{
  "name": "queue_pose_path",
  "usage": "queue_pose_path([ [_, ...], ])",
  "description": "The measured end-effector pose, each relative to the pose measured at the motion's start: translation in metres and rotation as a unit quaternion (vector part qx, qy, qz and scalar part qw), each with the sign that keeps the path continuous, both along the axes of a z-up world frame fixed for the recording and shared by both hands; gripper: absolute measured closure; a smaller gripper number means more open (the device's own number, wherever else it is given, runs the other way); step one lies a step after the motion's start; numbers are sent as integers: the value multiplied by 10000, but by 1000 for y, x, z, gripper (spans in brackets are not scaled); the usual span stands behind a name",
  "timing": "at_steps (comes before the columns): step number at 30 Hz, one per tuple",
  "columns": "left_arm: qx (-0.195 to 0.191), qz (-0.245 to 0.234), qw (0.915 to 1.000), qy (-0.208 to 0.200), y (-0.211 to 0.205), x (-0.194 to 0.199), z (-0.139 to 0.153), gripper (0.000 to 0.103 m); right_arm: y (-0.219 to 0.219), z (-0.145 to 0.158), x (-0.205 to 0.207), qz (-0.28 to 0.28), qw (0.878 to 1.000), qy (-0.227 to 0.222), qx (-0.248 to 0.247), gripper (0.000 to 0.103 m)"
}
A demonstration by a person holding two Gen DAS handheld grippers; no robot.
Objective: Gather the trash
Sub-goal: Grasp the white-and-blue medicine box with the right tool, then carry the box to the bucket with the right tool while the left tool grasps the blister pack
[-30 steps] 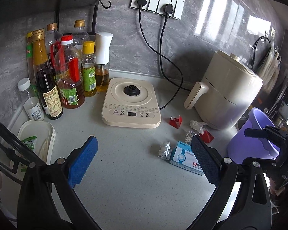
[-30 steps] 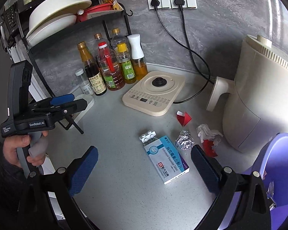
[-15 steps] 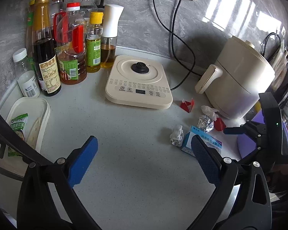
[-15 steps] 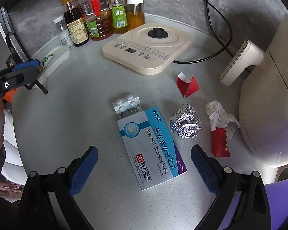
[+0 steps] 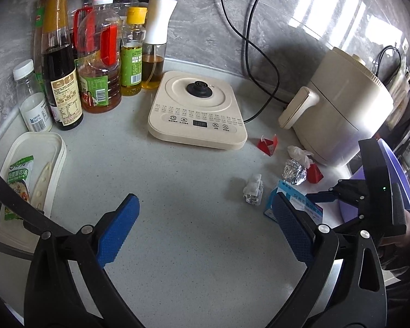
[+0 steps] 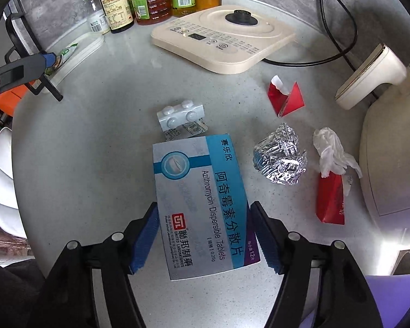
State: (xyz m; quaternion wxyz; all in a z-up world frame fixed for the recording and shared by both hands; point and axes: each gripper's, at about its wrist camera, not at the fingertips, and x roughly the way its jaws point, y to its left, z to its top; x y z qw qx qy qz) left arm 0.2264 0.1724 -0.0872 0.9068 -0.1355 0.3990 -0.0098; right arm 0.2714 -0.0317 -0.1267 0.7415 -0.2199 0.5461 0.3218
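Right gripper straddles the box, jaws closing on its long sides for a firm lift; left gripper hangs apart over bare counter, empty

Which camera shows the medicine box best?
The right wrist view: the medicine box lies flat in the middle, its whole printed top readable, between the closing right gripper's fingers. In the left wrist view, the medicine box is small and mostly hidden behind a blue finger.

Open counter ahead, passable; bottles block left, kettle base centre, air fryer right.
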Motion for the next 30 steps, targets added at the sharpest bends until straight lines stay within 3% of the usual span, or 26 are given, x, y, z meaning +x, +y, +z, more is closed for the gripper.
queue_pose_path([
  [7,-44,-272,9996,-93,-7,15,0,9,-17,51,-16,-457,9969,-381,516,37],
  [14,-206,-627,9978,75,-14,41,-14,25,-34,83,-23,-951,9906,-735,648,37],
  [28,-184,-1654,9847,520,-66,87,-60,43,-79,156,-37,-1784,9689,-1473,876,37],
  [30,-201,-1719,9827,662,-73,93,-69,61,-88,169,-43,-1867,9646,-1601,949,37],
])
